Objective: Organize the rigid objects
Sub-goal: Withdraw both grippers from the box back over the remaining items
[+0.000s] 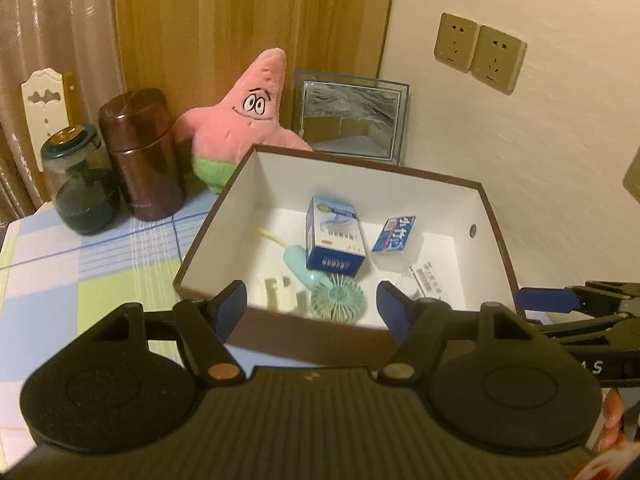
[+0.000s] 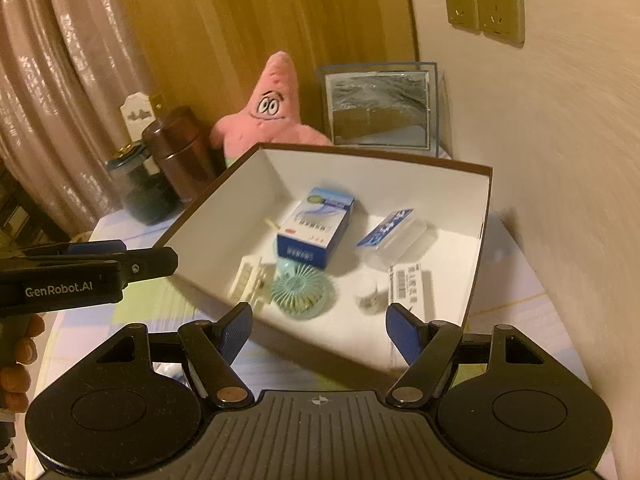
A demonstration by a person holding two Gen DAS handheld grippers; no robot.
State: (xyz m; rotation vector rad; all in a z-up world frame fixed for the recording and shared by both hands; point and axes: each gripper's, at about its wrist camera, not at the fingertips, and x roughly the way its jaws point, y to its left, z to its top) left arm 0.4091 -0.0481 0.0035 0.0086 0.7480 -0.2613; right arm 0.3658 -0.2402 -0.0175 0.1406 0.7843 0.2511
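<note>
Left gripper [image 1: 310, 304] and right gripper [image 2: 319, 330]: jaws wide apart, nothing held. Box [image 1: 496, 216] lies just beyond both sets of fingertips, already holding the medicine carton [image 1: 334, 236], fan [image 1: 338, 300] and floss case [image 1: 394, 242]; collecting looks mostly finished.

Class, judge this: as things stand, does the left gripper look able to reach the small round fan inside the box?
Probably yes. The left gripper is open and empty, the box has no lid, and the fan lies uncovered by the near wall, which it must clear.
</note>
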